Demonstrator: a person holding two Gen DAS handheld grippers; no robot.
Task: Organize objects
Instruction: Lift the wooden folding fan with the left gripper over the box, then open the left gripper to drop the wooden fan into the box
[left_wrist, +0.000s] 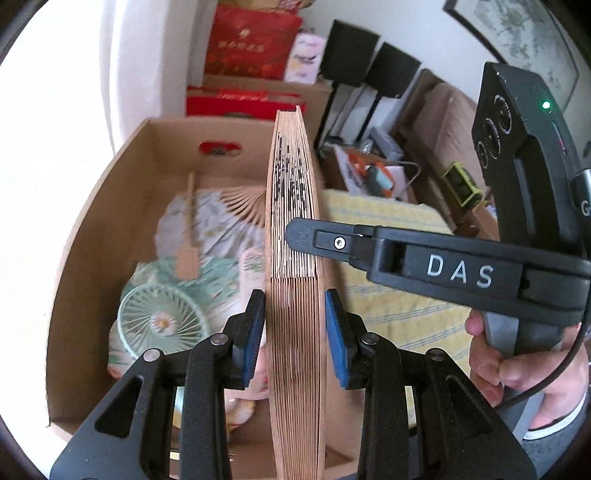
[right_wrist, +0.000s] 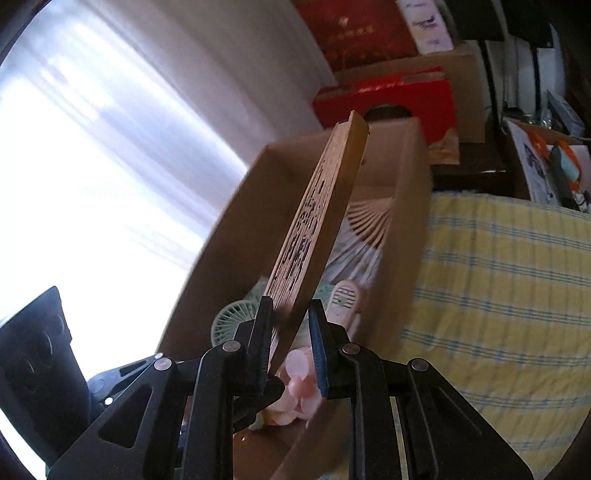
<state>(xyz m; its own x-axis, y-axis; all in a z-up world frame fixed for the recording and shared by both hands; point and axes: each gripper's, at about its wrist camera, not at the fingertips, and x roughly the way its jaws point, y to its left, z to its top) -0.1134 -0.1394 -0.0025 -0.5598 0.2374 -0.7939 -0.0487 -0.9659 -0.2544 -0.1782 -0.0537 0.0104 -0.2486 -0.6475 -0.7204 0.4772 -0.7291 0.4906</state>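
While the folded wooden fan was carried above the open cardboard box, it was held edge-on between the pads of both grippers. The left gripper was seen narrowly parted, its blue pads standing close on either side of the stacked slats, though firm contact could not be confirmed in the left wrist view. The right gripper was seen nearly closed upon the lower end of the same fan, its dark pads pressed to the ribs. Ahead of and below both grippers, inside the box, a spread paper fan, a small green handheld electric fan and a pink item were already lodged. To the right of the box, a yellow checked cloth was noted.

Handling, as judged: light, stiff along its length, thin pierced slats liable to crack or splay if squeezed hard. Hold is best taken near the solid lower part, not on the carved fretwork.
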